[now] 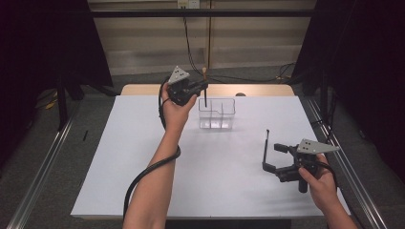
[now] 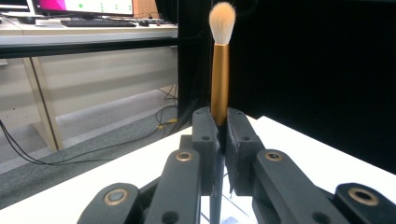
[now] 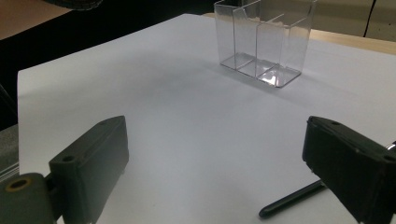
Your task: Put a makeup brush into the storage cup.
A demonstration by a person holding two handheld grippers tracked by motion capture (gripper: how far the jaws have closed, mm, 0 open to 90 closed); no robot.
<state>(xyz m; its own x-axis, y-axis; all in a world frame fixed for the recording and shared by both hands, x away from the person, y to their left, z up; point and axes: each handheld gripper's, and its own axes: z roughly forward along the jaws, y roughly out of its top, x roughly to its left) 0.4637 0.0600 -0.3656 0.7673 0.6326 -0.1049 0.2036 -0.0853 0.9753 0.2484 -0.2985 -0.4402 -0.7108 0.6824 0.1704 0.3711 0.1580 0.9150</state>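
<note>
Two tongs work over the white desk. Toward its far middle stands a clear plastic organizer with several compartments. The left tongs, held just left of the organizer's rim, are clamped on a makeup brush with a gold ferrule, upright, bristles on top, its dark handle reaching down at the organizer's left end. The right tongs stand apart near the desk's right edge, a thin black stick lying by one jaw.
</note>
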